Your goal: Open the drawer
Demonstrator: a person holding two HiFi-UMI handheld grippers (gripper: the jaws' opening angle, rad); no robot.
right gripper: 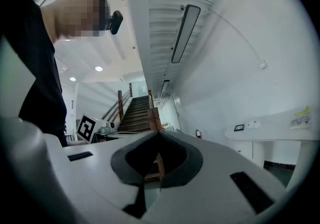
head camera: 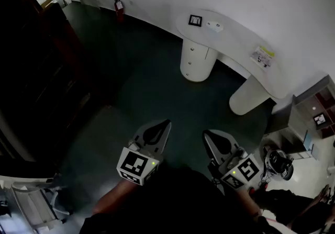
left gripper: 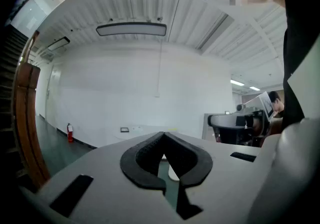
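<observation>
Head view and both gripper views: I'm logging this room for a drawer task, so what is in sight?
desk: one, white, curved, along the far wall
drawer pedestal: one, white, knobs on its front, under the desk's left end
plain pedestal: one, white, under the desk's right end
small frame: one, black, on the desk
leaflet: one, white and yellow, on the desk
fire extinguisher: one, red, by the wall
shelf unit: one, grey, far right
staircase: one, wooden rails, seen in the right gripper view
chair: one, white, lower left
left tongs: one, white with black pads, shut, empty
right tongs: one, white with black pads, shut, empty
</observation>
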